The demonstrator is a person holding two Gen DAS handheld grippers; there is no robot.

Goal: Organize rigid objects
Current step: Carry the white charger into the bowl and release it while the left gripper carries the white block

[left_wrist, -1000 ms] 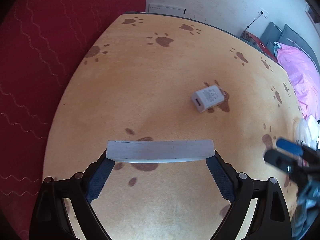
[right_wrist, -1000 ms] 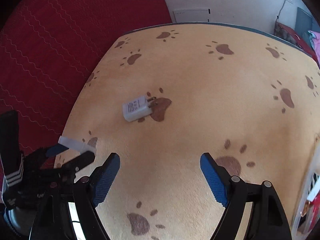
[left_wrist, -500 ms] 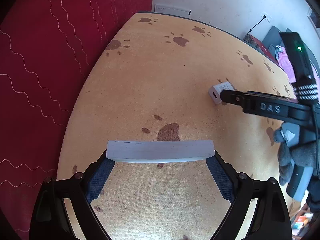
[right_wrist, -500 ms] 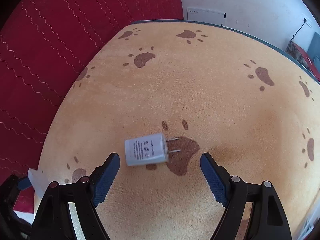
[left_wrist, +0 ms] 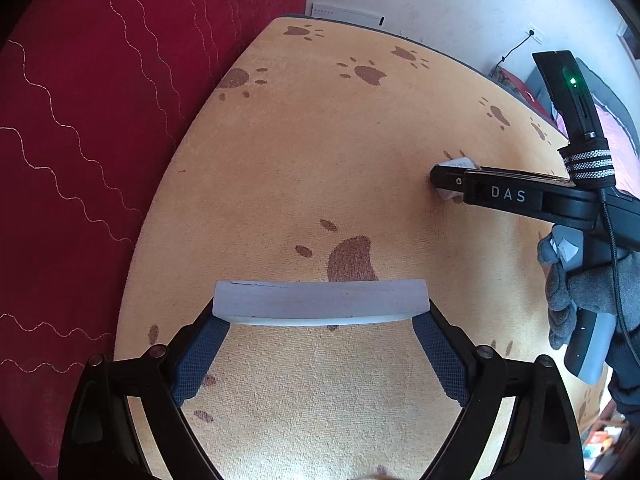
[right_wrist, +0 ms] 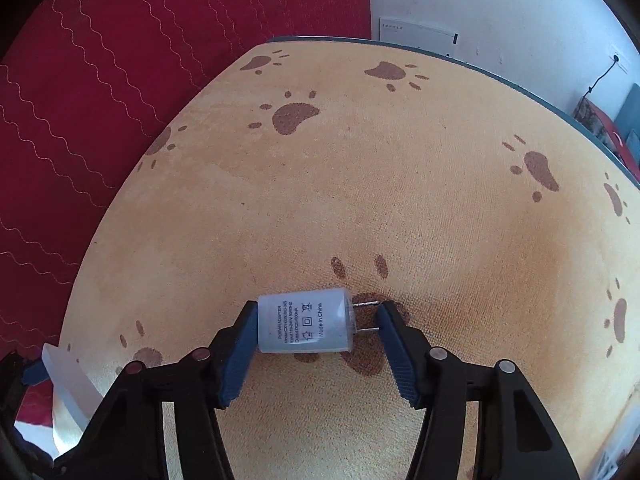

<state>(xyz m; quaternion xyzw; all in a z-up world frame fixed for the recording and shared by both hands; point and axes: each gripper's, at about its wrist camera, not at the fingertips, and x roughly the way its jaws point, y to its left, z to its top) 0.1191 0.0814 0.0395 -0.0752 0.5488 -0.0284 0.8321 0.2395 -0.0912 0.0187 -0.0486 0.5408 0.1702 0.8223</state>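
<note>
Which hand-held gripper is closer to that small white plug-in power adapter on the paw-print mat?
Right. The right hand-held gripper has the small white power adapter between its fingers; the left hand-held gripper, holding a flat white slab, sits well away across the mat.

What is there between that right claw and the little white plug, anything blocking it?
Nothing visible. The right gripper already straddles the power adapter on the paw-print mat: one finger touches its flat end, the other meets the prong tips. The left gripper, holding a white slab, is off to the side.
</note>
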